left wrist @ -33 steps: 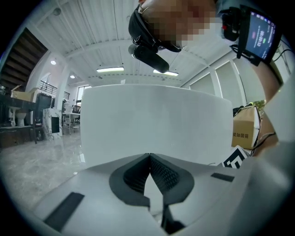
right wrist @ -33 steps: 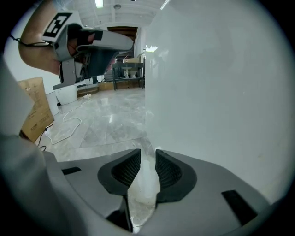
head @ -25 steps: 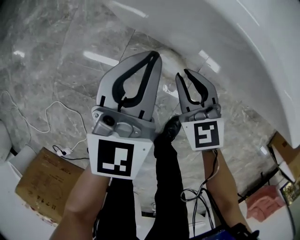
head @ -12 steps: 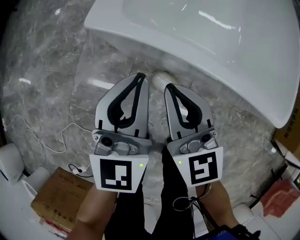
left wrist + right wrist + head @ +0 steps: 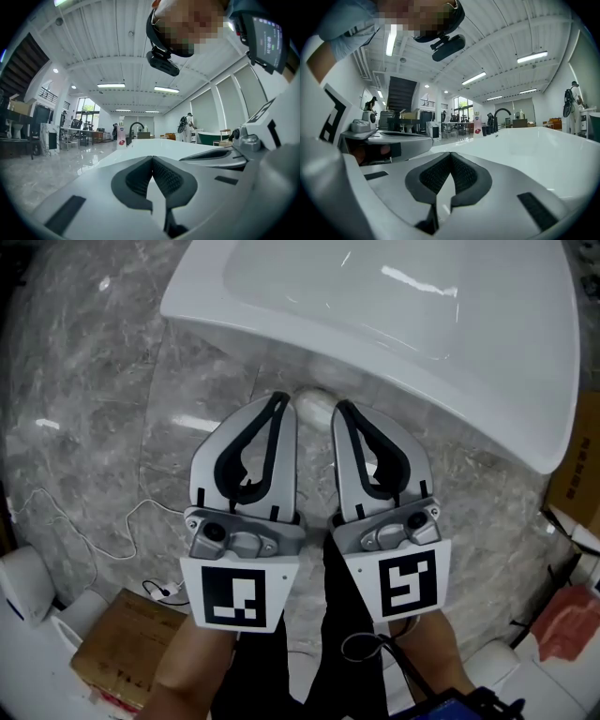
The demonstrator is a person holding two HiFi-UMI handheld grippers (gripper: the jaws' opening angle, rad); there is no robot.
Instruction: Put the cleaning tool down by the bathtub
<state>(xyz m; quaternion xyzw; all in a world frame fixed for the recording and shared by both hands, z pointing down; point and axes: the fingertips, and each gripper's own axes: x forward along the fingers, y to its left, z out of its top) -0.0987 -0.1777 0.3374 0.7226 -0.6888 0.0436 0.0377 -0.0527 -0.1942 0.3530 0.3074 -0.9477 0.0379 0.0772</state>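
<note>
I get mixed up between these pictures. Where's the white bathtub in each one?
Head view: bathtub across the top.
Left gripper view: bathtub in the middle, beyond the jaws.
Right gripper view: bathtub middle and right, beyond the jaws.
Shared landmark: black faucet at its far end, gripper views only.

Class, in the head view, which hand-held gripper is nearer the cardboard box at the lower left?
Left. The left hand-held gripper sits up and right of the cardboard box; the right hand-held gripper lies further right, beyond the left one.
</note>
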